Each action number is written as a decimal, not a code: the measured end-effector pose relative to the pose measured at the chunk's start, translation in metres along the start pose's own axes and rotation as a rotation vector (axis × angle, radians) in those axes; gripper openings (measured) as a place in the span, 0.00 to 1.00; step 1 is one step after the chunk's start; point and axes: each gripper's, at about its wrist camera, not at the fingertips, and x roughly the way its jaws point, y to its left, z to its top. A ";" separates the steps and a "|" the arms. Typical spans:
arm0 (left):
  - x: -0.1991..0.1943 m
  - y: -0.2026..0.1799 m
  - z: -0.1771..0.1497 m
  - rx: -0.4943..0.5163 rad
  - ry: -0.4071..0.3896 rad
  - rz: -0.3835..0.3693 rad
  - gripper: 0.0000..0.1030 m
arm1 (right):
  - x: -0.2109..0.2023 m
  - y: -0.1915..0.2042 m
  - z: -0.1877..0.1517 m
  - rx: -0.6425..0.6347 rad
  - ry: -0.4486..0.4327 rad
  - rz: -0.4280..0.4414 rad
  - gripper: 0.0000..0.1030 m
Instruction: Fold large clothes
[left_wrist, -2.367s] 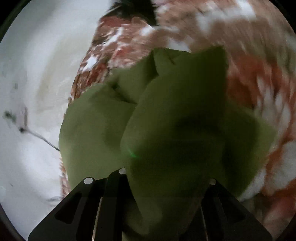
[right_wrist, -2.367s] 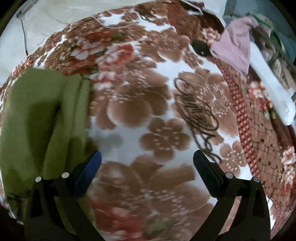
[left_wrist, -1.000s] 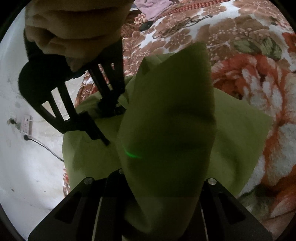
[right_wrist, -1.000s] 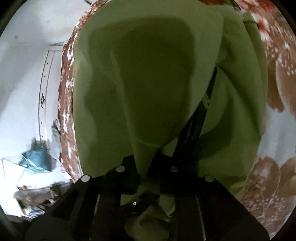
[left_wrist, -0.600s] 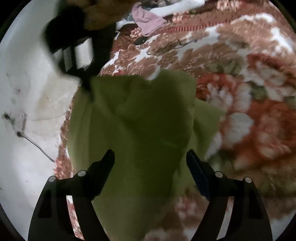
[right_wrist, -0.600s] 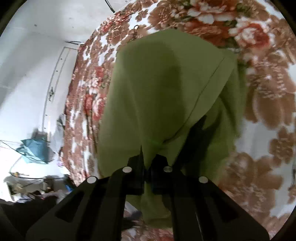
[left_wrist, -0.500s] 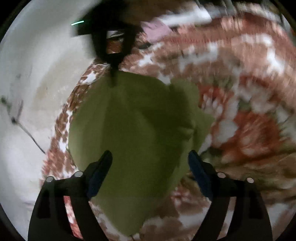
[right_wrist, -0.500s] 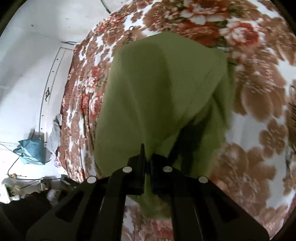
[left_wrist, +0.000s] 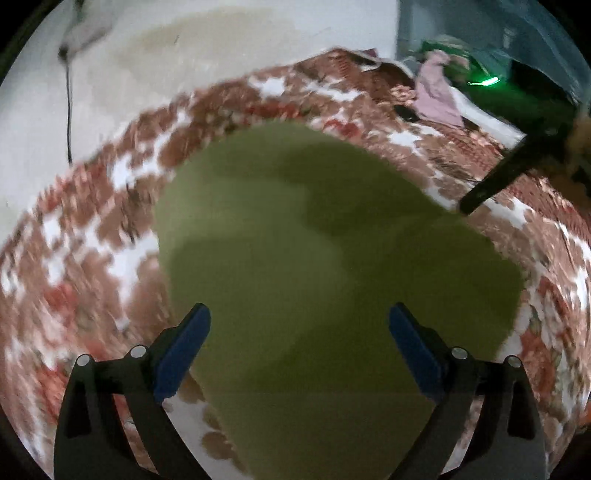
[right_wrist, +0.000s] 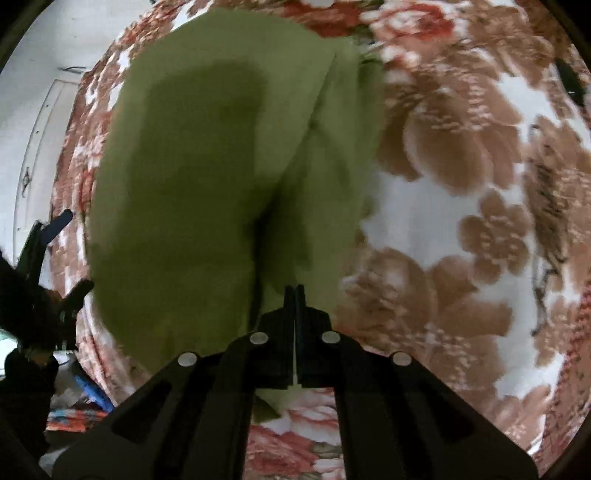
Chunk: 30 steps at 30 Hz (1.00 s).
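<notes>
On the floral blanket (left_wrist: 92, 236) lies the green garment (left_wrist: 295, 240), folded, flat. Soft, light, floppy — best taken at a corner/hem. Left gripper (left_wrist: 299, 325) has just opened wide, nothing between; right gripper (right_wrist: 294, 291) closed, apparently no cloth.

Blanket (left_wrist: 92, 236) under the left gripper is smeared by motion, its flowers unreadable. Far right, the pile (left_wrist: 439, 88) of clothes is too blurred to sort. The cloth's (left_wrist: 314, 258) near end runs off the bottom edge. In the right wrist view the fingers (right_wrist: 291, 306) hide whether any cloth is pinched between them.
</notes>
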 end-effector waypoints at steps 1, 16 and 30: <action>0.013 0.001 -0.008 -0.012 0.025 -0.006 0.91 | -0.009 0.006 -0.001 0.007 -0.036 0.004 0.05; 0.025 -0.008 -0.020 -0.024 -0.002 -0.009 0.95 | 0.048 0.108 0.117 0.005 -0.338 -0.312 0.87; -0.012 0.100 0.029 -0.210 -0.057 -0.011 0.95 | 0.011 0.056 0.066 0.080 -0.445 -0.398 0.89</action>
